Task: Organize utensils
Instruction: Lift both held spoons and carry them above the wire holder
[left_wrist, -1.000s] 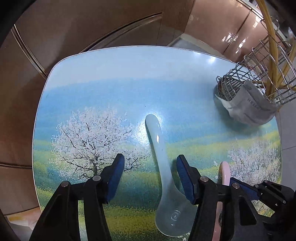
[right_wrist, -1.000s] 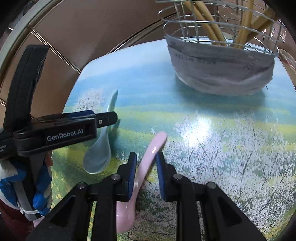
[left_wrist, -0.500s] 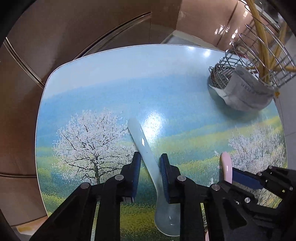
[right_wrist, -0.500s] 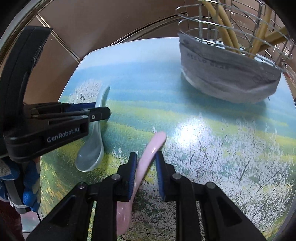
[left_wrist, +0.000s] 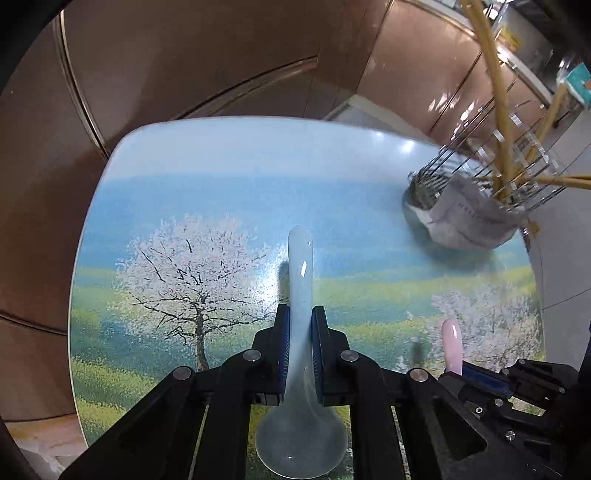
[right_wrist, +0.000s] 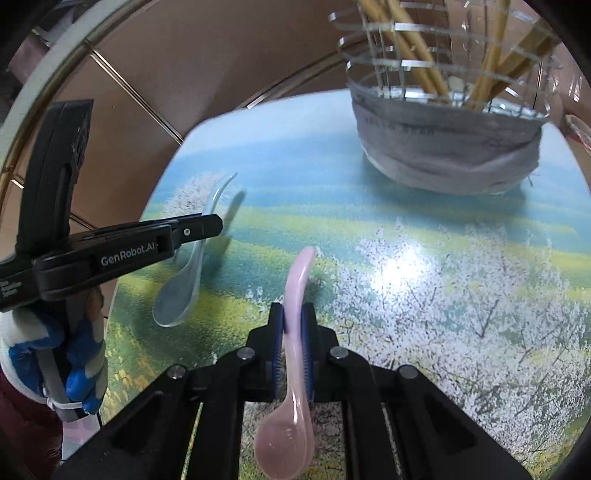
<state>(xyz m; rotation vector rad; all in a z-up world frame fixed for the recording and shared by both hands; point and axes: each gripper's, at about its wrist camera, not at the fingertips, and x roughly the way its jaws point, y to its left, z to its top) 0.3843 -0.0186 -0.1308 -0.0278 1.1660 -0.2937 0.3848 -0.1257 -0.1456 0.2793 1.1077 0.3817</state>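
My left gripper (left_wrist: 300, 332) clamps the handle of a pale blue spoon (left_wrist: 300, 369), bowl nearest the camera, lifted clear of the painted table (left_wrist: 221, 177) (its shadow falls just beside the handle). My right gripper (right_wrist: 293, 328) pinches a pink spoon (right_wrist: 291, 369) the same way — handle pointing far, bowl near. At the table's far right stands a wire utensil basket (right_wrist: 443, 122), cloth-wrapped at its base, holding chopsticks (right_wrist: 410, 48).

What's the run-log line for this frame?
left claw: shut on blue spoon | right claw: shut on pink spoon | wire basket: holds chopsticks
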